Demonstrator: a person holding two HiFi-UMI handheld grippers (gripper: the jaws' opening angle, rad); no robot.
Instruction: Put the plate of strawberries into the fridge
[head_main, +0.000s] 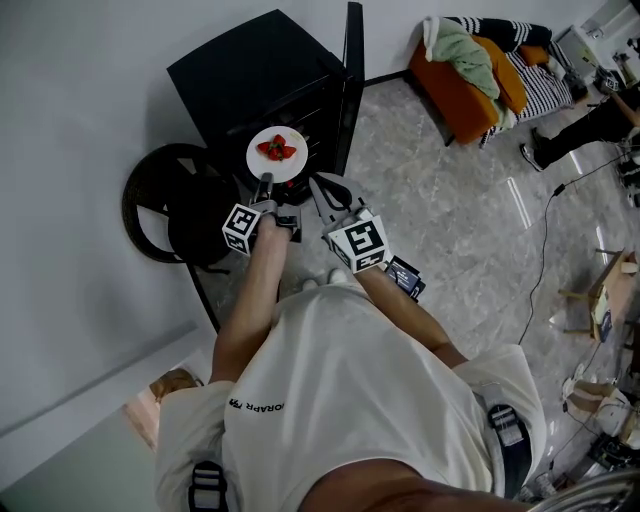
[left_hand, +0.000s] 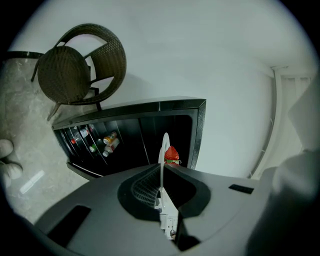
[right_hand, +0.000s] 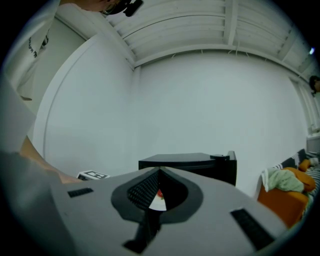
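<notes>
A white plate (head_main: 277, 153) with red strawberries (head_main: 277, 149) hangs level in front of the open black fridge (head_main: 260, 70). My left gripper (head_main: 265, 183) is shut on the plate's near rim. In the left gripper view the plate (left_hand: 163, 150) stands edge-on between the jaws of that gripper (left_hand: 161, 172), a strawberry (left_hand: 171, 154) beside it, and the fridge's dark opening (left_hand: 145, 140) lies straight ahead. My right gripper (head_main: 320, 184) is just right of the plate, shut and empty (right_hand: 160, 171); part of the plate (right_hand: 158, 201) shows past its jaws.
The fridge door (head_main: 352, 70) stands open at the right. Cans and bottles (left_hand: 102, 142) sit inside the fridge. A dark wicker chair (head_main: 165, 205) stands left of it against the wall. An orange sofa with clothes (head_main: 470, 85) and another person (head_main: 590, 125) are far right.
</notes>
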